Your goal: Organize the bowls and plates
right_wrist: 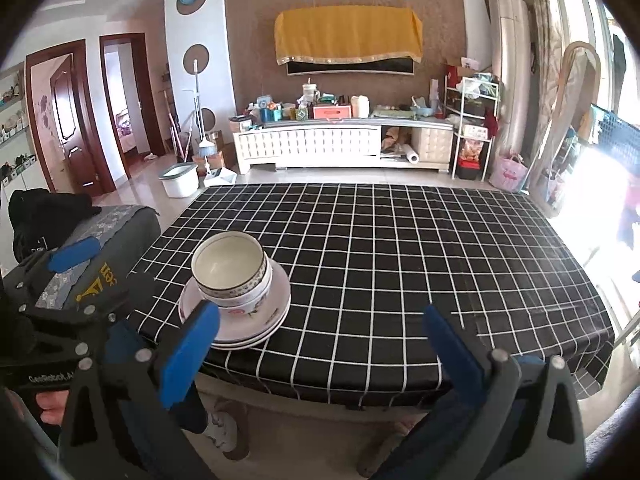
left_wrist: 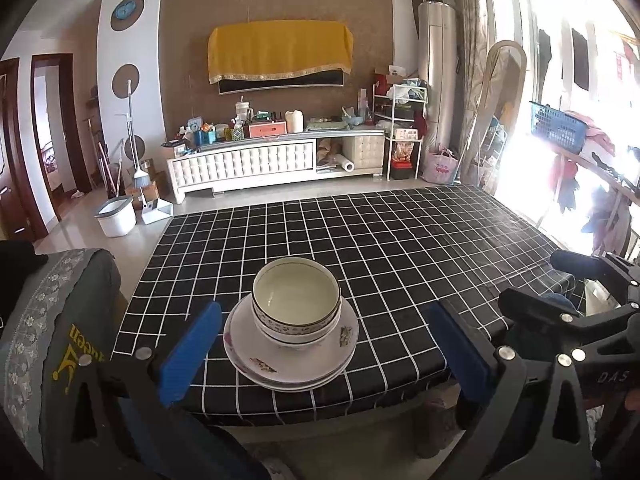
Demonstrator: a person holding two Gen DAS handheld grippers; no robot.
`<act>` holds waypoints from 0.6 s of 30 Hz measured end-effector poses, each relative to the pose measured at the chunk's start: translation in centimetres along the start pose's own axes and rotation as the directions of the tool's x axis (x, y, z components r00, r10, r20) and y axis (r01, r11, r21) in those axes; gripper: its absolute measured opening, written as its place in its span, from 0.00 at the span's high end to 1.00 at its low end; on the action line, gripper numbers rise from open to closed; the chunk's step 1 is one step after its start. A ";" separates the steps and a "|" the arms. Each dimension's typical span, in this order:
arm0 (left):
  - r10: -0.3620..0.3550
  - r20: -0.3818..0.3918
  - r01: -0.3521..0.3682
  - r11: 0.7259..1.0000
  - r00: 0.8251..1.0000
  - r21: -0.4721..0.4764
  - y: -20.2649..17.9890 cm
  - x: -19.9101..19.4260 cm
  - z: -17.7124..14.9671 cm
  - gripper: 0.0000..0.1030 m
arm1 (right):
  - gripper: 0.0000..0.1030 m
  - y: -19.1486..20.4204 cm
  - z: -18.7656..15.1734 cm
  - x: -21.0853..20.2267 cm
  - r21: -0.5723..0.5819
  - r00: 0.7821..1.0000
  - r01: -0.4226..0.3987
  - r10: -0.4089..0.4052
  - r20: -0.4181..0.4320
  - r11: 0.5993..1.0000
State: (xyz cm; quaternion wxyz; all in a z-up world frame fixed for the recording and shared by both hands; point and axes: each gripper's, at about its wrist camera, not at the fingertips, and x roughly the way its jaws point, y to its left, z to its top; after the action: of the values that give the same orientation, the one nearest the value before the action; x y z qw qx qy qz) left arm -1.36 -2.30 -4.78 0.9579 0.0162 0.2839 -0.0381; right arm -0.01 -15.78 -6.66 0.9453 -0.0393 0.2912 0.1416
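**Stacking finished: bowls on plates near the table's front edge**

Hovering nearest the viewer, the left gripper has its blue-padded jaws spread wide with nothing between the pads. The right gripper is spread just as wide and also empty. Both sit off the near edge of the table and tilt down toward it.

Just beyond the left gripper's tips is the stack. Two or three white plates with flower prints lie on one another. Nested bowls, at least two, with patterned rims, stand upright in the middle of the top plate. In the right wrist view the same plates and bowls lie toward the table's left front corner, partly behind the right gripper's left pad.

The table is covered in a black cloth with a white grid, and the rest of it is bare. A grey upholstered chair back stands to its left.

Far behind are a white cabinet crowded with small items and a wall screen draped in yellow cloth.

The sorting looks done. If so, a good finish means drawing both grippers straight back, jaws wide, without brushing the plate rim, since the stack sits close to the edge.
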 end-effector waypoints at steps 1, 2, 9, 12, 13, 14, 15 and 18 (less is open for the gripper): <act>-0.001 0.000 0.001 1.000 1.000 -0.001 0.0 -0.1 0.0 0.00 | 0.00 0.0 0.0 0.0 -0.001 1.000 0.001 -0.001 0.000 1.000; -0.003 0.001 0.003 1.000 1.000 -0.001 -0.1 -0.1 0.0 0.00 | 0.00 0.0 -0.1 0.0 0.001 1.000 0.000 0.000 0.001 1.000; -0.007 0.003 0.007 1.000 1.000 0.004 -0.3 -0.4 0.0 0.00 | 0.00 -0.5 -0.3 -0.2 0.011 1.000 -0.009 0.009 0.005 1.000; -0.006 0.005 0.006 1.000 1.000 0.005 -0.4 -0.5 0.0 0.00 | 0.00 -0.6 -0.4 -0.3 0.012 1.000 -0.007 0.007 0.006 1.000; -0.007 0.005 0.007 1.000 1.000 0.006 -0.4 -0.5 0.0 0.00 | 0.00 -0.6 -0.4 -0.4 0.013 1.000 -0.007 0.007 0.007 1.000; -0.010 0.004 0.010 1.000 1.000 0.006 -0.4 -0.5 0.0 0.00 | 0.00 -0.6 -0.4 -0.4 0.013 1.000 -0.007 0.006 0.007 1.000; -0.010 0.005 0.010 1.000 1.000 0.006 -0.4 -0.5 0.0 0.00 | 0.00 -0.6 -0.4 -0.4 0.015 1.000 -0.006 0.006 0.007 1.000; -0.010 0.005 0.010 1.000 1.000 0.006 -0.5 -0.5 0.1 0.00 | 0.00 -0.7 -0.3 -0.5 0.018 1.000 -0.005 0.005 0.006 1.000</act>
State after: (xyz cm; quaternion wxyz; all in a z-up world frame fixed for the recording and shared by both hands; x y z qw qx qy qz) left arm -1.79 -2.74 -4.44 0.9583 0.0176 0.2817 -0.0439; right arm -0.38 -16.58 -6.68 0.9461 -0.0298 0.2898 0.1414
